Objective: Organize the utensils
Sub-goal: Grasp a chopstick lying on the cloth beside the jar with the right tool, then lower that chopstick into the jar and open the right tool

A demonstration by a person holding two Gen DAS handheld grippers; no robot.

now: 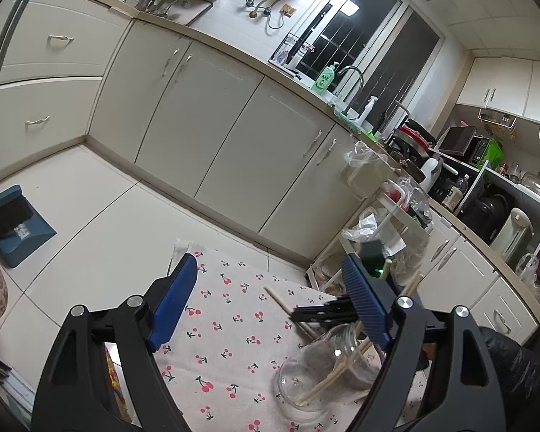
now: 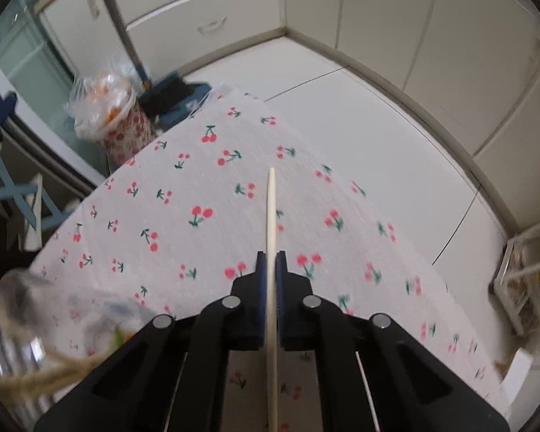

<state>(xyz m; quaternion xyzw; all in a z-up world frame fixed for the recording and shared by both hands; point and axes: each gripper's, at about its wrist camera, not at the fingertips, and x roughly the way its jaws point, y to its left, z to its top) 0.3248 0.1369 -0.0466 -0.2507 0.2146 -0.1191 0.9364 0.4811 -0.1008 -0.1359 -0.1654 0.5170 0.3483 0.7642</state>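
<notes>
Left wrist view: the lower half of the frame is filled by the cherry-print tablecloth (image 1: pixel 230 324), with pale floor tiles and cream cabinets spread across the upper left and centre. On the cloth at the lower centre right a clear glass jar (image 1: pixel 316 374) is seen, and several pale chopsticks (image 1: pixel 336 370) are leaned inside it, their tips resting on its bottom. The left gripper (image 1: pixel 270 306) is spread wide across the bottom of the frame, its blue pads far apart; nothing is pressed between them, and the jar is partly overlapped by the right-hand pad. Just above the jar, the black body of the right gripper (image 1: pixel 324 315) is seen over the cloth, with a single chopstick (image 1: pixel 280 300) running through it toward the centre of the frame. A dark gloved hand (image 1: pixel 514 367) is visible at the lower right edge. Right wrist view: the same cloth is spread across the middle of the frame, and the right gripper (image 2: pixel 270 262) is seen at the lower centre, its blue pads clenched on the single chopstick (image 2: pixel 271 212), which is held nearly upright in the picture, its tip pointing to mid-frame. The jar appears only as a blur at the lower left edge.
</notes>
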